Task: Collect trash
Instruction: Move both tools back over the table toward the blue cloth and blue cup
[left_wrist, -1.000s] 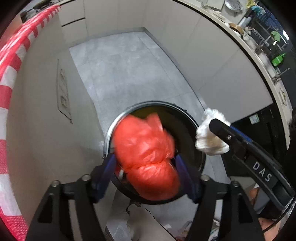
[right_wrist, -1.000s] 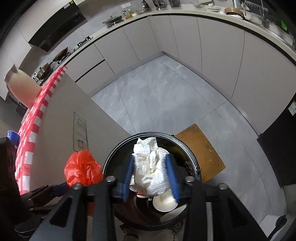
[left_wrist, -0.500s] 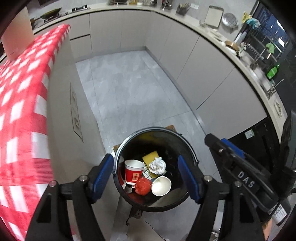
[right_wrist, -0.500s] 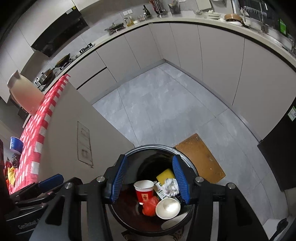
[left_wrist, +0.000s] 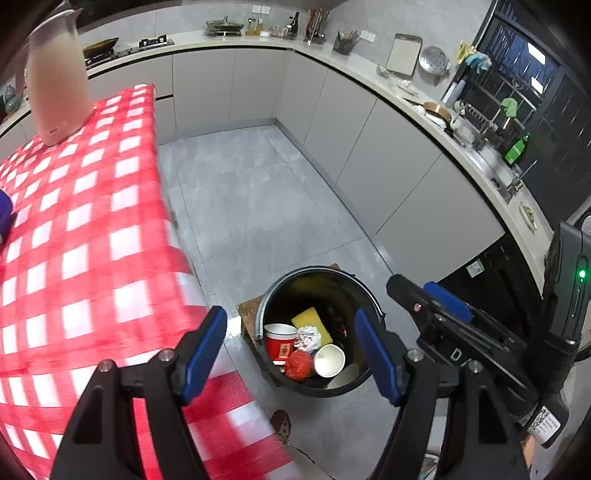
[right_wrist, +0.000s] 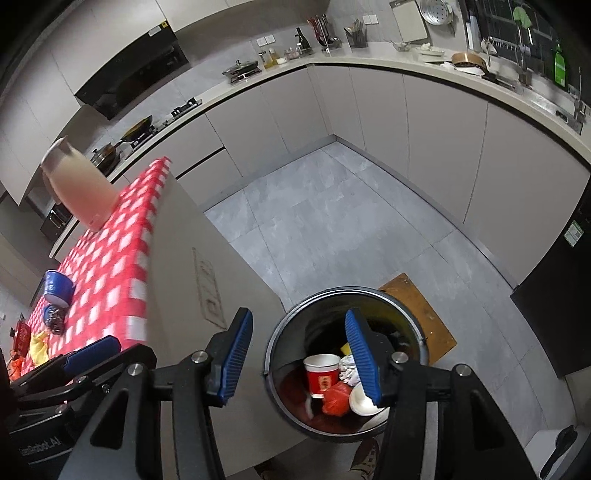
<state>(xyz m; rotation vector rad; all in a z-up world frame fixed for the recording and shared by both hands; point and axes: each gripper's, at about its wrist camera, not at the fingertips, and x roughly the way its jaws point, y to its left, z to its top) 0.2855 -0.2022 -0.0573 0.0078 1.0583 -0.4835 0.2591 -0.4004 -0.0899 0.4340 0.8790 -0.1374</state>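
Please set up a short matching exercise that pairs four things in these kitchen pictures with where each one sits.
Things:
1. red paper cup
2. pale jug
3. blue bowl
4. wooden board

Places:
A. on the floor, partly under the bin
B. inside the black bin
C. far end of the checked tablecloth
D. on the tablecloth, nearer than the jug

Pairs: 1-B, 2-C, 3-D, 4-A

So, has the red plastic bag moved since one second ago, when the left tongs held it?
Yes. The red plastic bag has dropped out of the open left tongs and now lies inside the black bin, beside the red paper cup.
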